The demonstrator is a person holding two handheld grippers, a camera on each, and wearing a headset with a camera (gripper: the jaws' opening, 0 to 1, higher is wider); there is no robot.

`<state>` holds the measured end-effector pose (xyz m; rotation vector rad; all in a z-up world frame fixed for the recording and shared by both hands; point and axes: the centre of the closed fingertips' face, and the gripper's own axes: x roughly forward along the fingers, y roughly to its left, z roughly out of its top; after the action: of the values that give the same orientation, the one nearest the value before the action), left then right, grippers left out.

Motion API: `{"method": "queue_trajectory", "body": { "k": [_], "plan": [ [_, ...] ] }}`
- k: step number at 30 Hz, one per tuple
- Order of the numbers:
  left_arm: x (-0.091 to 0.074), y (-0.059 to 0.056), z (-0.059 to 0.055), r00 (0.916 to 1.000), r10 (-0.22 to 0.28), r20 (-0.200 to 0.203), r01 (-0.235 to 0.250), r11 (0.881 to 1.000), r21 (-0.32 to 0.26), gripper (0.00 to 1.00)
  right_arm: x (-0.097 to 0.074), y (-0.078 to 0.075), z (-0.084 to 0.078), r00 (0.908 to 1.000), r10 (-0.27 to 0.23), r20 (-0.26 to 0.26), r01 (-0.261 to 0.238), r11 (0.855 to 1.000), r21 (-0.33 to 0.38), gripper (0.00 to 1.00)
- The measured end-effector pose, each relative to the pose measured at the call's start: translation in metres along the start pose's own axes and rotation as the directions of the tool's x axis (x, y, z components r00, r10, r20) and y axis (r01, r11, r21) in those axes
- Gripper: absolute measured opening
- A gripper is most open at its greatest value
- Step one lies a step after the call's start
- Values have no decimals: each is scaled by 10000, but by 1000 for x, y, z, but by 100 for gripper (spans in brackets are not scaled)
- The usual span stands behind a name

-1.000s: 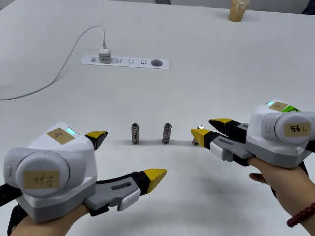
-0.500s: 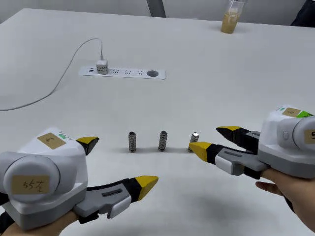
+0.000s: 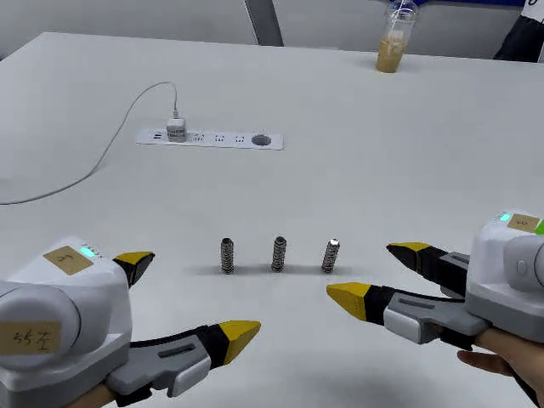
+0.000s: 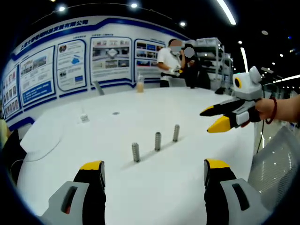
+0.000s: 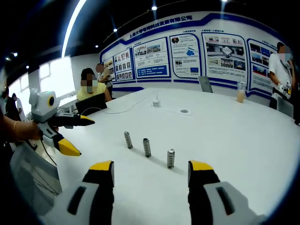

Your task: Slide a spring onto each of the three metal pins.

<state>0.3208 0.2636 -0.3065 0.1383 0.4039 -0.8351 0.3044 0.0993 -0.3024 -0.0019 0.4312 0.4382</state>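
From the head view, three springs (image 3: 279,253) stand upright on the counter (image 3: 382,153), ahead between the left hand-held gripper (image 3: 189,295) and right hand-held gripper (image 3: 376,272). Left gripper view: jaws wide, empty. Right gripper view: likewise, held clear, the job seemingly finished.

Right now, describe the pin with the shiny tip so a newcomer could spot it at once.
On the white table, nearer the wearer than the power strip, three spring-covered pins stand in a row. Take the end pin nearest the right gripper. Unlike its two neighbours, it shows a bright metal tip above its spring.
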Motion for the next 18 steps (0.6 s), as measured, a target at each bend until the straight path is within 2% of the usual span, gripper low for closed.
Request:
{"method": "queue_trajectory", "body": {
  "k": [6,13,18],
  "plan": [
    [-5,1,-2,10000,12,-62,-12,10000,4,90,-7,8,-1,9996,224,182,-226,9997,133,68],
    [-12,0,-5,9999,27,-109,-27,10000,-43,93,-15,14,-8,9998,190,22,-190,9998,-100,75],
    [-15,-2,-7,9999,52,-145,-54,9999,-141,94,-22,15,-11,10000,78,52,-78,10000,7,78]
  ]
}}
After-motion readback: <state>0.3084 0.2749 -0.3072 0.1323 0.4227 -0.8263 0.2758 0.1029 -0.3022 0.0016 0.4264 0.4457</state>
